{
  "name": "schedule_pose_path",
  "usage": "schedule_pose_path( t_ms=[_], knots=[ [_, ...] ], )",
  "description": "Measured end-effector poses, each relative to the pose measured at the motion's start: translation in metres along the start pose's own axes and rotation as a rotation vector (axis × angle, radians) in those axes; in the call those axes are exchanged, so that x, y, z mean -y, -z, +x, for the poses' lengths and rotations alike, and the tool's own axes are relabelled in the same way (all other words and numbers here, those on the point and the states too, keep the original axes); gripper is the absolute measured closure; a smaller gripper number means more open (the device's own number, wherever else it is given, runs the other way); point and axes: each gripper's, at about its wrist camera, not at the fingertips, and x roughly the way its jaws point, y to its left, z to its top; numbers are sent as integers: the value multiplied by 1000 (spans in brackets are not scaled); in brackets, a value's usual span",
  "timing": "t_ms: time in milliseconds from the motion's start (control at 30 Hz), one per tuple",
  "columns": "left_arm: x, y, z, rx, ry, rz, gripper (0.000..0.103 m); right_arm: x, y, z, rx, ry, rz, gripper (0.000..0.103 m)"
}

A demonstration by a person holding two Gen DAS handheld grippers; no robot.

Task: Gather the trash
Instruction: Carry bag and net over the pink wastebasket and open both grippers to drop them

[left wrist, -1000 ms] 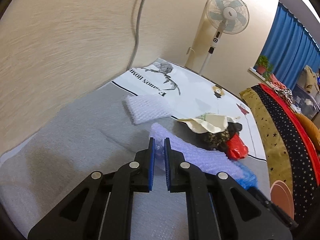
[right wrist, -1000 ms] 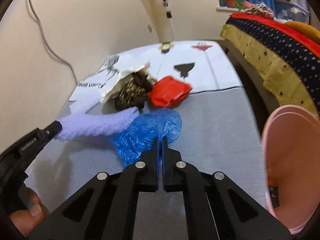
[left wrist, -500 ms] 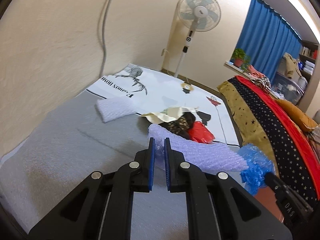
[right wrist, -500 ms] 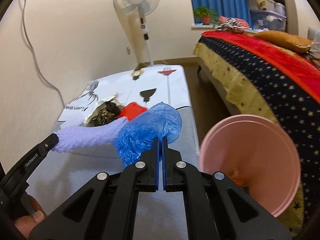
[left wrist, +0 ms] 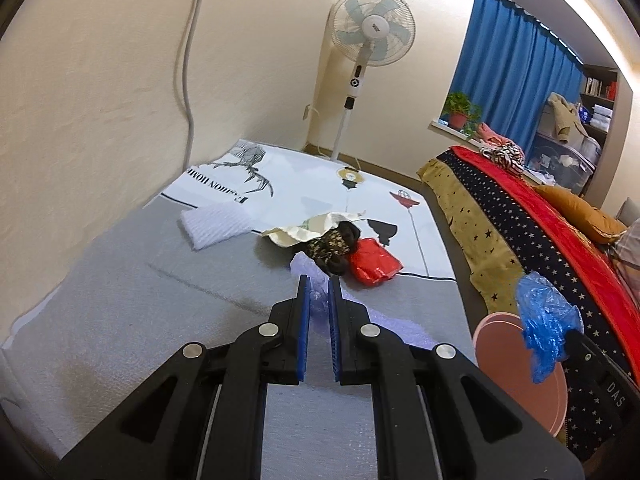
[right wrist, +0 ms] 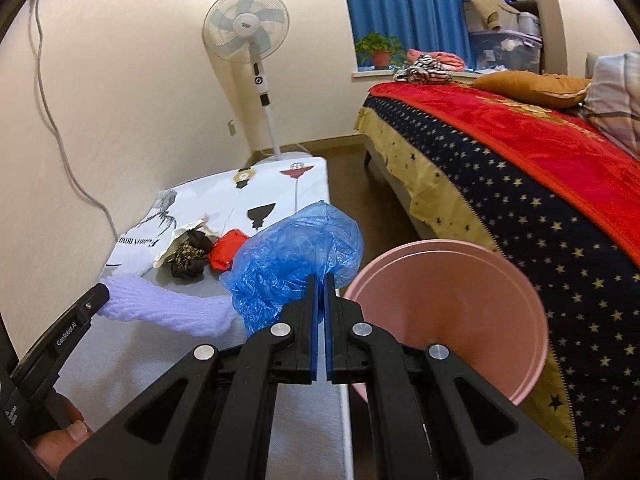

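My left gripper (left wrist: 319, 285) is shut on a lilac bubble-wrap sheet (left wrist: 394, 326), which hangs lifted over the grey table (left wrist: 120, 300); it also shows in the right wrist view (right wrist: 168, 310). My right gripper (right wrist: 321, 280) is shut on a crumpled blue plastic bag (right wrist: 296, 260), held up beside the pink bin (right wrist: 444, 312). The bag (left wrist: 544, 324) and bin (left wrist: 520, 376) also show at the right of the left wrist view. A red wrapper (left wrist: 374, 266), a dark patterned wrapper (left wrist: 334, 246), a cream paper scrap (left wrist: 304, 232) and a white foam net (left wrist: 218, 228) lie on the table.
A wall runs along the table's left side with a hanging cable (left wrist: 188, 80). A standing fan (left wrist: 372, 36) is beyond the table's far end. A bed with a starred blanket (right wrist: 520, 168) lies right of the bin, across a narrow floor gap.
Both grippers have lifted and swung right with their loads. The blue bag has come off the table and now hangs at the pink bin. The bubble wrap has risen with the left gripper.
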Motion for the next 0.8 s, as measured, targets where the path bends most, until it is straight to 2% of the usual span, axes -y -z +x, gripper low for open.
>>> schedule_pose_path(
  t_ms=[433, 800],
  knots=[
    [23, 3, -3, 8, 62, 24, 94, 24, -4, -17, 33, 60, 45, 100],
    [54, 9, 0, 4, 127, 57, 94, 57, -8, -26, 66, 143, 108, 100]
  ],
)
